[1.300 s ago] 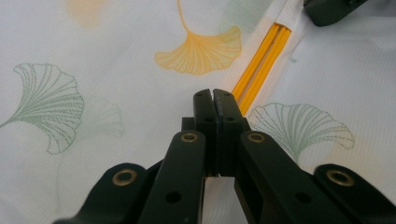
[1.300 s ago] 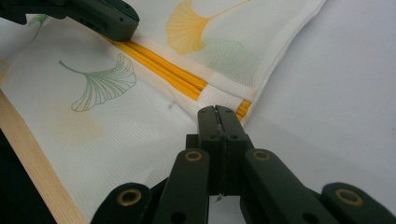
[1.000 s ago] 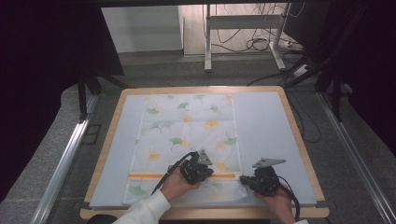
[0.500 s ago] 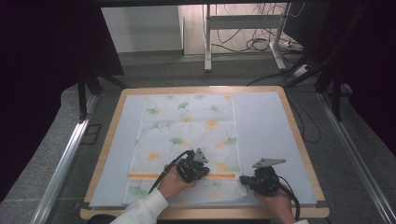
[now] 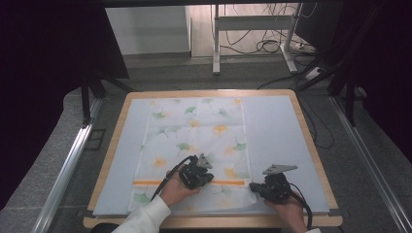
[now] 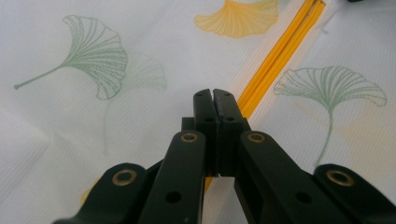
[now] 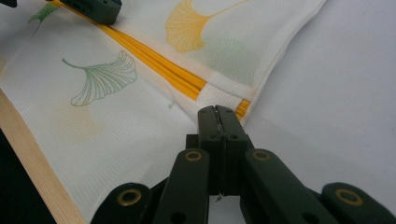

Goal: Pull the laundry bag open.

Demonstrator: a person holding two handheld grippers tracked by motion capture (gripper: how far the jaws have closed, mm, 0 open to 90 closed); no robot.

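Cloth bag [image 5: 194, 141] with leaf print, flat on bench [image 5: 301, 121], long way running away from person. Orange zipper [image 5: 223, 183] across near end, side to side. Left hand-held gripper [image 5: 198, 175] clenched tight on zipper's middle. Right hand-held gripper [image 5: 256, 188] clenched at zipper's right end, by bag's edge. Both touching bag; left nearer the middle.

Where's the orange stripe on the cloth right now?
In the high view, the orange stripe crosses the white leaf-print cloth near its front edge, between the left gripper and right gripper.
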